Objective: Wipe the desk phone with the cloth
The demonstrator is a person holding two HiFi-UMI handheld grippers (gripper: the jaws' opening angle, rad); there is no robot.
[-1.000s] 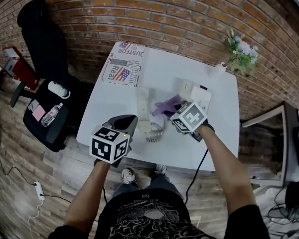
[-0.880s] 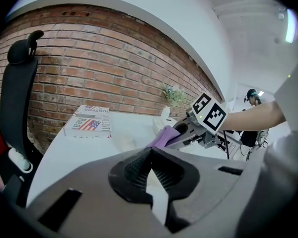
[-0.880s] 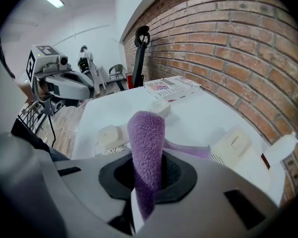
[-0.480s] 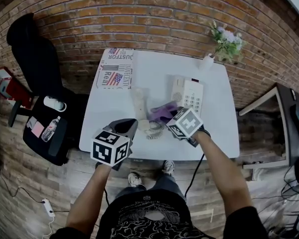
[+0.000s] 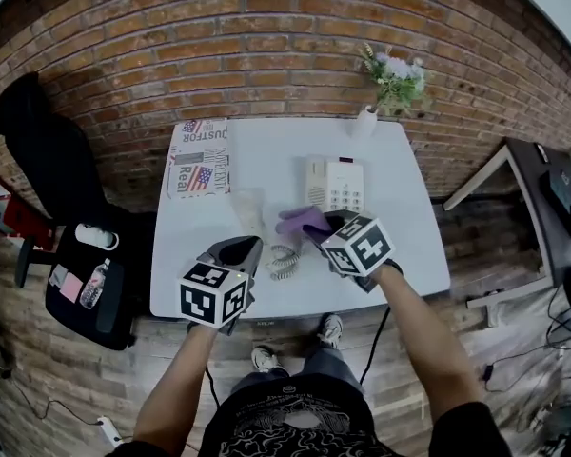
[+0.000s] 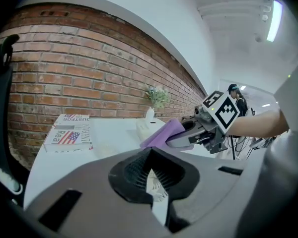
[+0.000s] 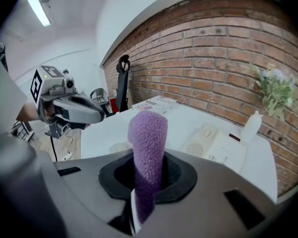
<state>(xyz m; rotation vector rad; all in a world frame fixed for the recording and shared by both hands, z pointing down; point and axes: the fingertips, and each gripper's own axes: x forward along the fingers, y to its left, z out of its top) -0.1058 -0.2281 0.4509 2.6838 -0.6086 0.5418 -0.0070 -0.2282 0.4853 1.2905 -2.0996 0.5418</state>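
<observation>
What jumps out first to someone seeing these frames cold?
The purple cloth sticks up from the shut jaws of the right hand-held gripper, over the white table on the near side of the desk phone. Next comes the handset, lying off its cradle to the phone's left, with the coiled cord beside it.

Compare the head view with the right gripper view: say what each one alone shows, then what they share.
Only the head view: the coiled cord on the table, the bottle off to the table's left, and the person's shoes.

Only the right gripper view: the ceiling light, and how the right gripper has its jaws shut on the purple cloth.

Both: the cloth itself, the desk phone, the white vase, the flag-printed book and the left gripper.
</observation>
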